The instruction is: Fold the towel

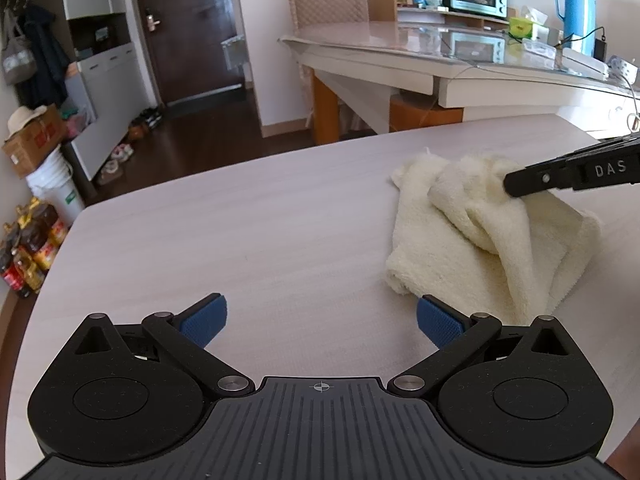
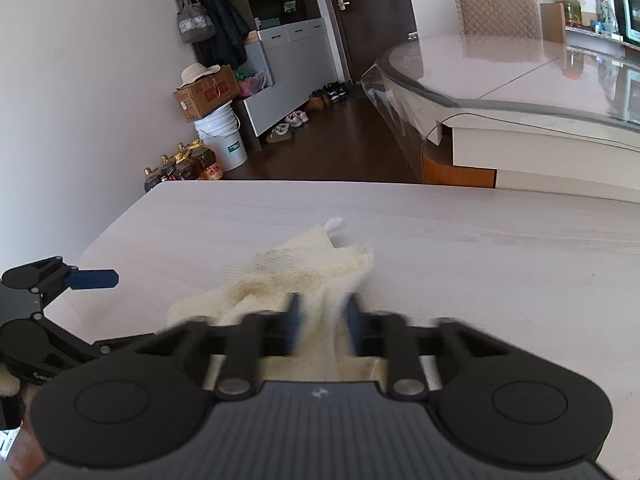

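Left wrist view shows the left gripper (image 1: 322,320) spread wide above the pale table (image 1: 240,232), gripping nothing. Off to its right, the cream towel (image 1: 480,240) lies rumpled on the tabletop, and the right gripper (image 2: 322,322) pinches a raised fold of it.

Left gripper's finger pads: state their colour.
Blue, textured pads on the black left gripper; clearest in the left wrist view.

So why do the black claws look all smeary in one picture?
Right wrist view: the right gripper is motion-blurred around the fluffy cream towel, while the room stays sharp. Left wrist view: the left gripper is crisp, and the fisheye bends the pale wooden table edge.
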`<state>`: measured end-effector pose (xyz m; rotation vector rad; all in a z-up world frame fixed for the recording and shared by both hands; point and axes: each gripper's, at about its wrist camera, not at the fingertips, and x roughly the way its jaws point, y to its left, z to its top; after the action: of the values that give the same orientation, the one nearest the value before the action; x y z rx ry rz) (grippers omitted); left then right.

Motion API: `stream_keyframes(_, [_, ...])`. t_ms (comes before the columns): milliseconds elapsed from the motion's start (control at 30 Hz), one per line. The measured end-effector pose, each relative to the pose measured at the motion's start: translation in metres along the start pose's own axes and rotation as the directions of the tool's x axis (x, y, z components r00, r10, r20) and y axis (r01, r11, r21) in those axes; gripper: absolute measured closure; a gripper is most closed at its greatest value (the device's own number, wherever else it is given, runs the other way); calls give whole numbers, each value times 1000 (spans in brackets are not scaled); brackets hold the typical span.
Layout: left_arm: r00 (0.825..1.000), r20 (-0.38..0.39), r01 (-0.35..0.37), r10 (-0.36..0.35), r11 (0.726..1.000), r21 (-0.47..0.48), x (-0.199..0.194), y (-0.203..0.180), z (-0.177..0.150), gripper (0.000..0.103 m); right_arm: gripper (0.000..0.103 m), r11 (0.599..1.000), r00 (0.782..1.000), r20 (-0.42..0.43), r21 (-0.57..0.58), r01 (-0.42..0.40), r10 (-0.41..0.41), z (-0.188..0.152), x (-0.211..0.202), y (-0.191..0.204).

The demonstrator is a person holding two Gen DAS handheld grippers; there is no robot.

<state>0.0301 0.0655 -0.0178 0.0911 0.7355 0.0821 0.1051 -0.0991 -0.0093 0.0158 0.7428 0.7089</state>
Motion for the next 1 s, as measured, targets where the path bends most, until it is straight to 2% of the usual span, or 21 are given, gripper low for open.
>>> stream_keyframes(133, [1000, 4, -1, 1, 1000, 3, -5, 4, -2, 0, 99, 1000, 998, 56, -23, -11, 12, 4, -14, 12])
stream_keyframes(267, [1000, 11, -26, 26, 1000, 5, -13, 14, -6, 0, 99, 993, 992, 92, -89, -81, 89, 9, -30, 44])
stream_keyframes(333, [998, 16, -57, 57, 998, 2, -21, 26, -8, 0, 99, 980, 987, 76, -151, -129, 142, 5, -32, 68])
stream_keyframes(467, [992, 14, -123, 123, 992, -18, -35, 52, -14, 0, 99, 916, 965, -26, -310, -255, 260, -22, -26, 130])
stream_keyframes(567, [988, 7, -152, 152, 988, -43, -43, 66, -18, 0, 99, 865, 955, -108, -404, -297, 277, -46, -14, 164])
stream_keyframes(633, [991, 9, -129, 130, 991, -34, -46, 66, -17, 0, 98, 842, 950, -150, -441, -311, 273, -60, -6, 177])
stream_keyframes(667, [993, 10, -118, 119, 993, -30, -47, 65, -16, 0, 91, 839, 947, -161, -439, -322, 279, -63, -6, 178])
stream_keyframes(700, [994, 11, -107, 108, 994, -26, -48, 65, -16, 0, 79, 837, 943, -172, -434, -333, 286, -65, -6, 179])
stream_keyframes(767, [997, 12, -81, 81, 997, -15, -50, 65, -15, 0, 68, 838, 939, -177, -426, -342, 294, -69, -11, 177])
stream_keyframes(900, [999, -14, 49, -48, 997, 55, -38, 43, -7, 0, 68, 869, 956, -117, -400, -292, 268, -70, -32, 160])
stream_keyframes(1000, [991, -41, 128, -125, 986, 106, -28, 28, -3, 0, 64, 918, 979, -37, -343, -199, 199, -68, -53, 134])
